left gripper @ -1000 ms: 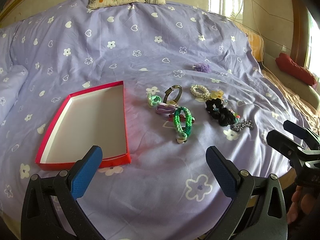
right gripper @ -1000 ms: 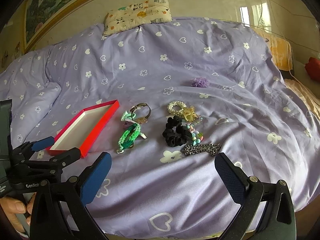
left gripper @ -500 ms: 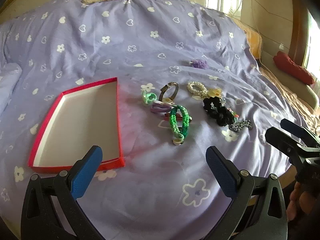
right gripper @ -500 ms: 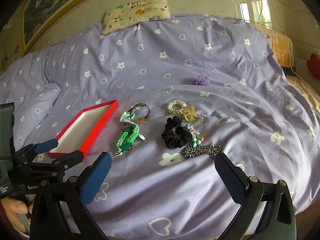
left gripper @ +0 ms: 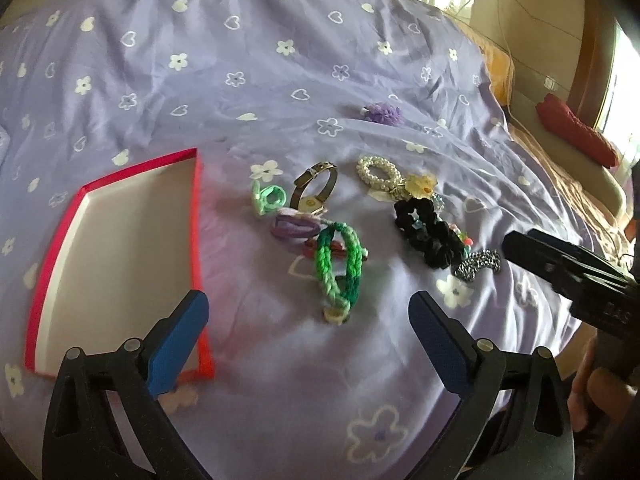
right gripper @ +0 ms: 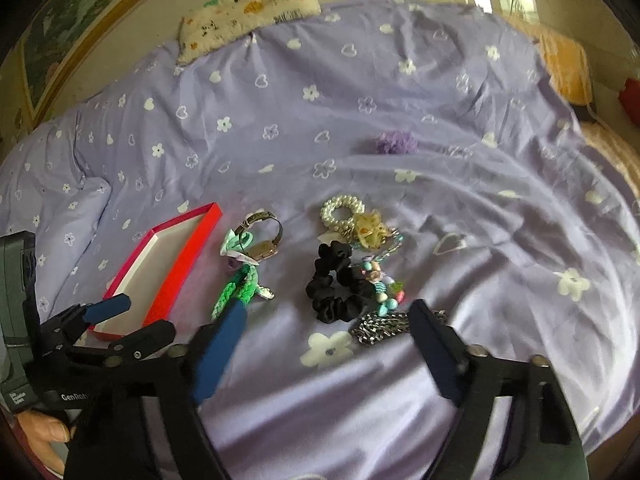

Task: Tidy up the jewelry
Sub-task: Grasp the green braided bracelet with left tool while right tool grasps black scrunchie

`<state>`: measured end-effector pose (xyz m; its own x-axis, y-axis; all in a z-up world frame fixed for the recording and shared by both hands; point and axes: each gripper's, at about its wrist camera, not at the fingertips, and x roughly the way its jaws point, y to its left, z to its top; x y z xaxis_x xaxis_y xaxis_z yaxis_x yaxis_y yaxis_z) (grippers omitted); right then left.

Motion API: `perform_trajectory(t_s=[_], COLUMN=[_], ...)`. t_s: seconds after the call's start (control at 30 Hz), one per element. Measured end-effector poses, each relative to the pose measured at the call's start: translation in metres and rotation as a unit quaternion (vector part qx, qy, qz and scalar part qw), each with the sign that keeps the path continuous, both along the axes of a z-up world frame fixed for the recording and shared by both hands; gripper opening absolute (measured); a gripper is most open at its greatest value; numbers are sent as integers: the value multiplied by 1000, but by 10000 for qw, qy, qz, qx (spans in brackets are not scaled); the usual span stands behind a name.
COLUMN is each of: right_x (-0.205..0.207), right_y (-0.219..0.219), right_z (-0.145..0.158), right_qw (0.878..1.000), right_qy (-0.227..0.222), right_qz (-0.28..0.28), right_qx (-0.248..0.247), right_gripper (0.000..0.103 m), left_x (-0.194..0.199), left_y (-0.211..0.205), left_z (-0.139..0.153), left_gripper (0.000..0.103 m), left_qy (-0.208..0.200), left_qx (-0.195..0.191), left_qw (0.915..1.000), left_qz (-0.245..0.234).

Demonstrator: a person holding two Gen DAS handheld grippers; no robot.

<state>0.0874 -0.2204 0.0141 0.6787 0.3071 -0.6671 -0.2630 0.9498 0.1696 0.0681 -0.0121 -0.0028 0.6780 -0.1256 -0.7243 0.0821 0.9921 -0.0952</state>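
Note:
An empty red box with a white inside (left gripper: 120, 256) lies on the purple bedspread, left of a scatter of jewelry: a green braided bracelet (left gripper: 338, 268), a wristwatch (left gripper: 314, 188), a pearl bracelet (left gripper: 378, 172), a black scrunchie (left gripper: 428, 236) and a silver chain (left gripper: 478, 266). My left gripper (left gripper: 308, 340) is open and empty, just short of the green bracelet. My right gripper (right gripper: 324, 356) is open and empty, near the scrunchie (right gripper: 338, 288) and the chain (right gripper: 384, 326). The box also shows in the right wrist view (right gripper: 160, 268).
A purple hair tie (left gripper: 380, 114) lies apart, farther up the bed. A patterned pillow (right gripper: 248, 4) sits at the head of the bed. A red cushion (left gripper: 576, 132) lies off the bed's right side. The bed edge is close below both grippers.
Both grippers have moved forward and lower toward the jewelry, which now looks larger. Nothing on the bed has moved. Both grippers stay open.

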Motion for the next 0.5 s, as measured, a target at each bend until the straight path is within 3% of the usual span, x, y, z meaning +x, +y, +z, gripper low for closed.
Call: perform_trajectory(t_s=[0.27, 0.5], right_x=[54, 80], right_y=[10, 16], right_z=[-20, -43], right_qw=[9988, 9961], right_qy=[445, 799], right_qz=[194, 262], right_qx=[13, -269], right_gripper=[51, 43], left_x=[35, 56], left_y=[-9, -15], left_z=[-16, -35], left_gripper=[85, 69], left_qy=[336, 698], left_qx=[-141, -164], left_qw=[9988, 9961], left_qz=[-337, -505])
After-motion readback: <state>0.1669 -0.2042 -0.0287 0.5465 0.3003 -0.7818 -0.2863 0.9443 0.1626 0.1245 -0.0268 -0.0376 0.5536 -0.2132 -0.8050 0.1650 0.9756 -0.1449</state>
